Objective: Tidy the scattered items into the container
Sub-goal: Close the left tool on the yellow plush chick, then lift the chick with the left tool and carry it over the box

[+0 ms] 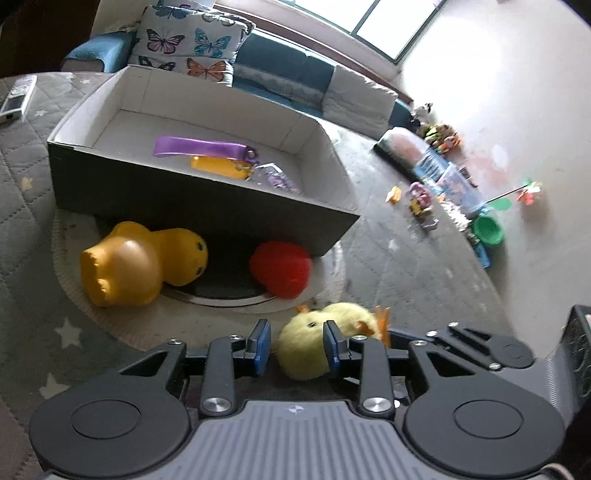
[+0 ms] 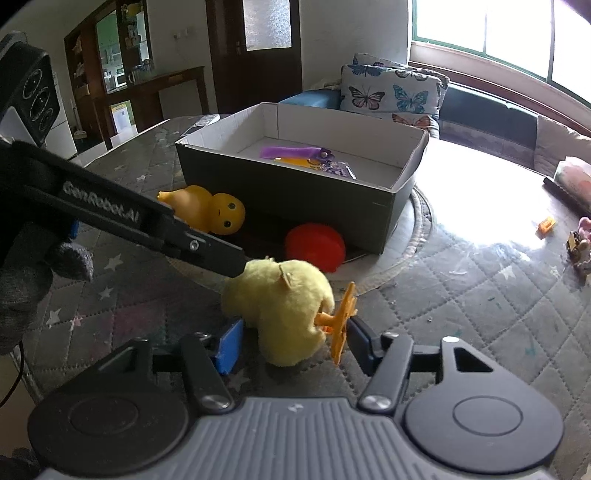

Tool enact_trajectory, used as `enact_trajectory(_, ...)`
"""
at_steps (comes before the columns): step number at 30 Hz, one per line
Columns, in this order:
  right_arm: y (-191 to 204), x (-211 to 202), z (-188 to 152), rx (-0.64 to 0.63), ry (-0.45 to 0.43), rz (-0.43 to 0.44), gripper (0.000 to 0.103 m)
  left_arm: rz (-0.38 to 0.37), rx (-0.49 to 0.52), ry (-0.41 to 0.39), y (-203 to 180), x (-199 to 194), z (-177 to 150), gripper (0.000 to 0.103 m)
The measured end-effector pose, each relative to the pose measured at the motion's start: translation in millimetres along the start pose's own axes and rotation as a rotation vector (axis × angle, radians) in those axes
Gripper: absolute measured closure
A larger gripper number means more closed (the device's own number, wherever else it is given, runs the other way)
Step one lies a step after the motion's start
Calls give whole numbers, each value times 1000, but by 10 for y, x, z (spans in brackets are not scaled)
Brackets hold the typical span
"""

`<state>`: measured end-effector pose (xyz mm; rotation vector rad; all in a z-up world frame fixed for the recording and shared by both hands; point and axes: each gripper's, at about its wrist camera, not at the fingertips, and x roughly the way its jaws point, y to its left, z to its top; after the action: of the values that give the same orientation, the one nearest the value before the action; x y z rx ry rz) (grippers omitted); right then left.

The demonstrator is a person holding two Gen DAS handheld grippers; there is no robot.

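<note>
red ball [image 1: 282, 267] half behind box [image 1: 207, 199], far toys [image 1: 439, 140] blurred

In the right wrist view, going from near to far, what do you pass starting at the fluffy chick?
Plush yellow chick → red ball → dark cardboard box → butterfly cushion → window.

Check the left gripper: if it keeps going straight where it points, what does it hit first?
Most likely the plush chick, already sitting between the open jaws of the left gripper. Beyond it lies the red ball, then the box wall; depth is hard to judge.
</note>
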<state>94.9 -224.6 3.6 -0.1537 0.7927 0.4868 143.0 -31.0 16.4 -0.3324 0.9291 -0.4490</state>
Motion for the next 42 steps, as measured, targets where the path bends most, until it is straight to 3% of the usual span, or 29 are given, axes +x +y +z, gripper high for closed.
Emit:
enact_trajectory(8, -29, 9, -12, -1, -3, 3, 46, -15, 44, 39, -72, 118, -24, 67)
enact_trajectory(28, -9, 57, 10, -21, -17, -7, 51, -95, 17, 46, 144, 216, -8, 56)
enact_trajectory(37, -4, 41, 18, -9, -25, -15, 53, -139, 4, 41, 183, 209, -4, 63)
enact_trajectory(42, 16, -8, 26, -4, -35, -17, 53, -127, 34, 20, 116, 132, -17, 64)
